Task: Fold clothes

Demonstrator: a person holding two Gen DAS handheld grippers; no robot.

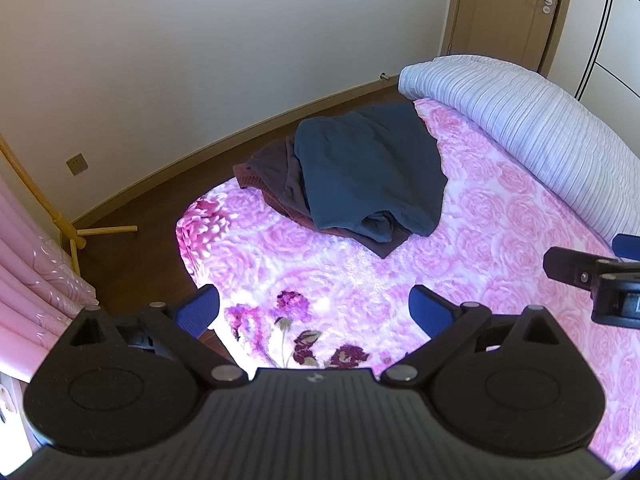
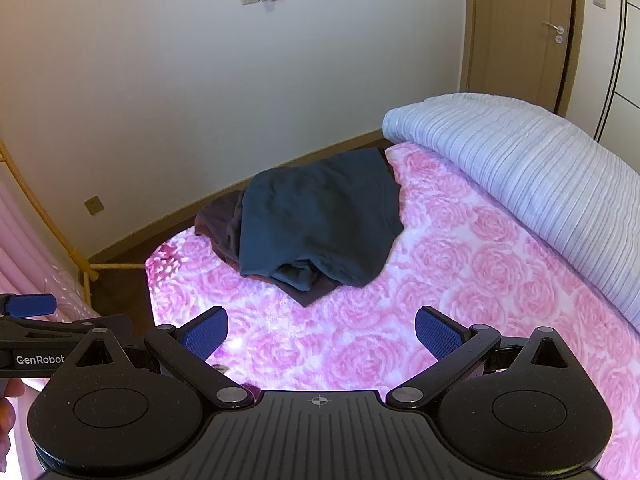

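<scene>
Left gripper (image 1: 314, 310) and right gripper (image 2: 322, 332) spread wide, empty; teal garment (image 1: 368, 168) atop brown garment (image 1: 276, 168): soft, light, limp; best pinched at near hem corners.

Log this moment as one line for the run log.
task: fold clothes | left gripper: open, empty | right gripper: open, empty | clothes pile: untouched, teal top uppermost, on bed by quilt

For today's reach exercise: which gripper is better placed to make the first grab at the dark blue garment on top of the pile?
Probably the left gripper: the dark blue garment lies nearer its open fingers. The right gripper, also open and empty, is similarly aimed, so the advantage is slight.
</scene>
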